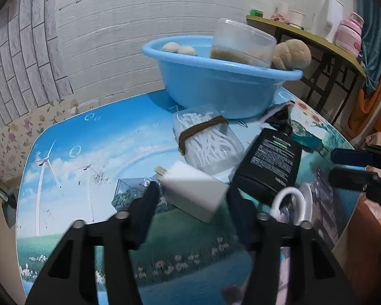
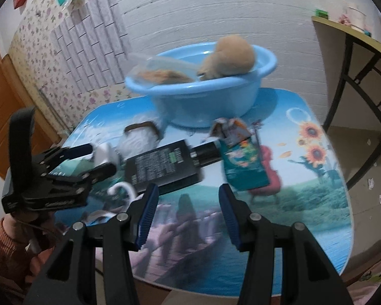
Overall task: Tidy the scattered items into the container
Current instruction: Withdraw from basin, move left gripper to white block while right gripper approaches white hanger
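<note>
My left tongs [image 1: 191, 198] squeeze the small white plastic charger block [image 1: 194, 194], in front of the round blue plastic tub [image 1: 216, 86]. It feels light, hard and smooth, so I hold its flat sides. My right tongs [image 2: 188, 208] hang apart, empty.

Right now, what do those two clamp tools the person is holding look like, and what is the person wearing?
Both are black plastic tools with two long angular fingers joined by silver bolts. The right gripper has ribbed blue pads on its fingers' inner faces. The left gripper, seen from the side, shows a boxy black body, small screws and a black strap loop above it. A pinkish-orange knit sleeve shows below it.
</note>
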A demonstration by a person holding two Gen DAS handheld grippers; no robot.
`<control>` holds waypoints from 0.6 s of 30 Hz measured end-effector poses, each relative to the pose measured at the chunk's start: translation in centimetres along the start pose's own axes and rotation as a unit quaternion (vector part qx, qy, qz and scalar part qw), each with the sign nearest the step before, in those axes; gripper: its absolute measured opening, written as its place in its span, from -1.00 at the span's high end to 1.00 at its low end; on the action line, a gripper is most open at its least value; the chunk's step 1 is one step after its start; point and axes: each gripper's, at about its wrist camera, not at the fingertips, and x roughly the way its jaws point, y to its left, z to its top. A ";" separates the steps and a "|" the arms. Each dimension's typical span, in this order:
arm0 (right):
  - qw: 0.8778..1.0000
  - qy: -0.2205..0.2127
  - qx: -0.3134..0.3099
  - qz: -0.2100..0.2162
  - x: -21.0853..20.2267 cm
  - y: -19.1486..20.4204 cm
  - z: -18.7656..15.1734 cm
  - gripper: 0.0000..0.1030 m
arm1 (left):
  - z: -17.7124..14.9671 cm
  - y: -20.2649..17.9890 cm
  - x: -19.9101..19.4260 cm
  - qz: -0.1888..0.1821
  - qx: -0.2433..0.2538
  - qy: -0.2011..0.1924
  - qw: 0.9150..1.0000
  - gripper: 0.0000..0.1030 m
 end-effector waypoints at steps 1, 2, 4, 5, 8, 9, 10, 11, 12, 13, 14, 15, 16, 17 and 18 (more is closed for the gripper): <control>1.000 0.003 -0.003 0.006 0.1 0.4 -0.1 0.05 | -0.2 0.0 -0.2 0.001 0.001 -0.001 1.000 0.03; 1.000 0.005 -0.004 0.011 0.2 0.6 -0.2 0.05 | -0.4 0.2 -0.4 0.000 -0.002 -0.002 1.000 0.02; 1.000 0.013 -0.009 0.024 0.6 1.7 -0.5 0.05 | -0.8 0.6 -0.8 0.000 -0.011 -0.003 1.000 0.02; 0.999 0.015 -0.012 0.027 0.7 2.0 -0.5 0.05 | -1.0 0.8 -1.0 0.001 -0.014 -0.004 1.000 0.02; 0.999 0.025 -0.021 0.039 1.2 3.4 -0.8 0.05 | -1.5 1.6 -1.7 0.005 -0.025 -0.008 1.000 0.02; 0.999 0.028 -0.023 0.040 1.4 3.9 -0.9 0.05 | -1.7 1.8 -2.0 0.007 -0.028 -0.009 1.000 0.02; 0.999 0.031 -0.027 0.036 1.7 4.3 -0.9 0.05 | -1.9 2.0 -2.2 0.008 -0.029 -0.009 1.000 0.02; 0.999 0.033 -0.028 0.031 1.9 4.5 -1.0 0.05 | -2.0 2.2 -2.3 0.008 -0.031 -0.009 0.999 0.02; 0.999 0.036 -0.029 0.024 2.3 4.7 -1.0 0.05 | -2.2 2.3 -2.6 0.009 -0.032 -0.009 0.999 0.02; 0.999 0.041 -0.029 0.020 2.6 4.6 -1.1 0.07 | -2.4 2.5 -2.8 0.010 -0.033 -0.009 0.999 0.02; 0.998 0.044 -0.028 0.018 2.8 4.5 -1.2 0.30 | -2.5 2.5 -2.9 0.010 -0.034 -0.009 0.999 0.02; 0.998 0.047 -0.028 0.013 3.1 4.4 -1.3 0.48 | -2.6 2.6 -3.1 0.012 -0.036 -0.009 0.999 0.02; 0.999 0.043 -0.025 0.015 3.0 4.2 -1.3 0.60 | -2.8 2.7 -3.2 0.012 -0.037 -0.009 0.999 0.02; 0.999 0.042 -0.024 0.008 2.9 3.9 -1.3 0.70 | -2.9 2.8 -3.3 0.012 -0.038 -0.009 0.999 0.02; 0.999 0.039 -0.024 0.003 2.8 3.6 -1.3 0.75 | -2.9 2.8 -3.4 0.012 -0.038 -0.008 0.999 0.02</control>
